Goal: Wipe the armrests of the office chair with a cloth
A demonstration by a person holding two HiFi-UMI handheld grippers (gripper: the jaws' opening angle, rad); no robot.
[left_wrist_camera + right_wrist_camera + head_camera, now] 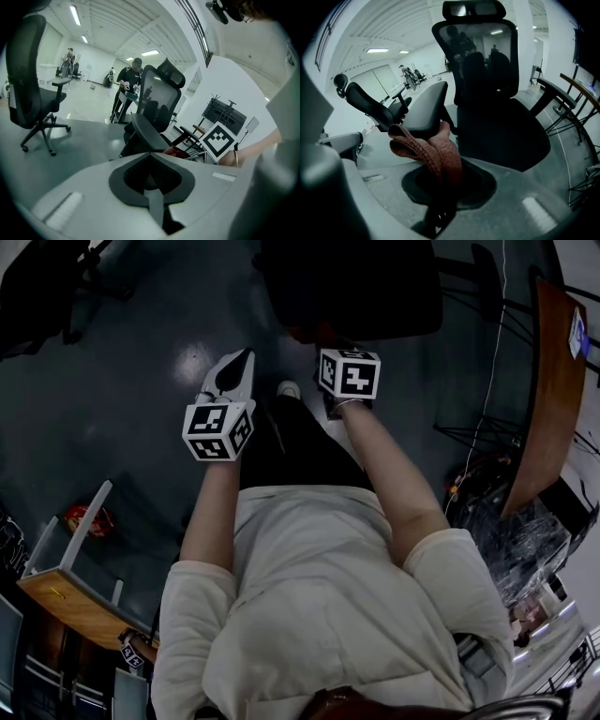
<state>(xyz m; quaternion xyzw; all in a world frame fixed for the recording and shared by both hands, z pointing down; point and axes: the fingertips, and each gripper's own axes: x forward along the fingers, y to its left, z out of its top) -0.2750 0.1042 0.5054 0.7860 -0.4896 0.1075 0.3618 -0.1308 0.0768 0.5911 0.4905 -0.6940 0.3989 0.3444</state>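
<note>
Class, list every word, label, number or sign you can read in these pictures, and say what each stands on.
No readable words, numbers or brands in any view.
Left marker cube, right marker cube: black-and-white squares only, no letters.
Small blue-white item on the wooden table: too small to read.

Your left forearm (pixel 208 512) and right forearm (pixel 394 479) are bare and stretched forward, toward the office chair (pixel 487 93). Left gripper (pixel 149 155): jaws together, nothing held, short of the chair. Right gripper (pixel 446 174): jaws clamped on the cloth (pixel 423 150), close to the chair's armrest (pixel 426 110).
</note>
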